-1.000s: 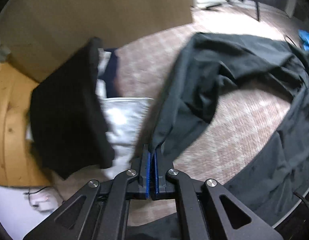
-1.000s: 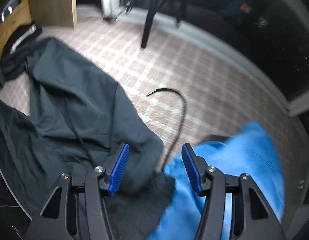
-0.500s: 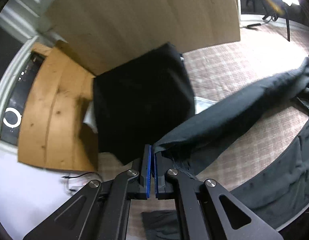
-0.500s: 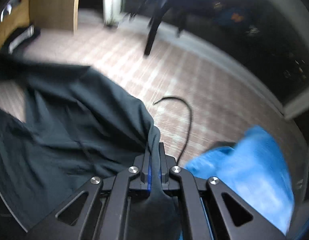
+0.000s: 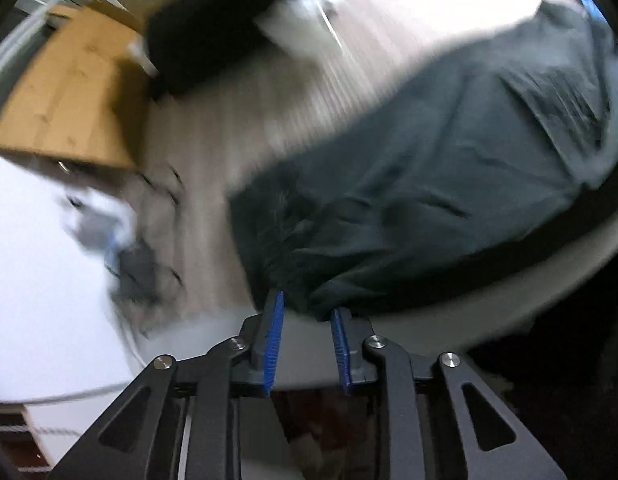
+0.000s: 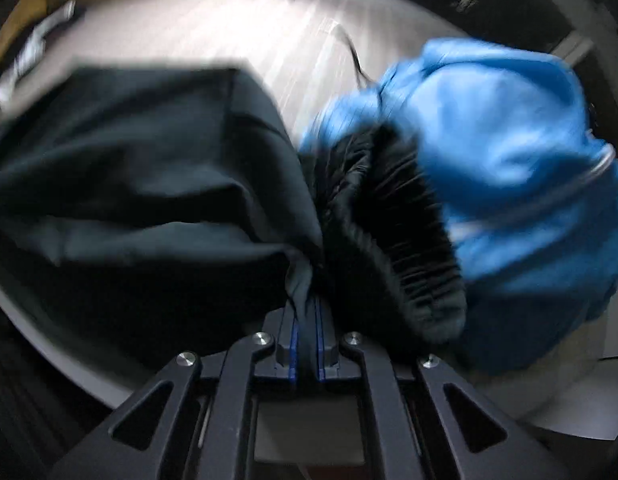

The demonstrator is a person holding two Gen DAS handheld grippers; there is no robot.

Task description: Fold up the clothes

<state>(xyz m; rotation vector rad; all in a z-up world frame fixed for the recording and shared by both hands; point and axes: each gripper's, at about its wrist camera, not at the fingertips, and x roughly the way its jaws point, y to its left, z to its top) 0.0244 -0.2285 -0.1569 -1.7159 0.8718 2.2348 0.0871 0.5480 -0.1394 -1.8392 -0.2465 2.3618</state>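
Dark garment (image 5: 409,184): spread centre to right of the left wrist frame, on the checked floor (image 5: 213,128). Left gripper (image 5: 307,312): fingers just opened, slightly parted, cloth edge at their tips, unclamped. Right gripper (image 6: 307,316): fingers clamped on a dark fold; blue garment (image 6: 509,152) right.

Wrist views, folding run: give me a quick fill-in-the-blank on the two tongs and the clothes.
1. The right tongs are shut on the dark ____ garment.
2. The left tongs have just been opening and now stand ____, the fabric edge at their tips.
3. Right of the clamped cloth lies a ____ jacket.
4. At far left in the left wrist view is a ____ board.

Missing words: green; open; blue; wooden
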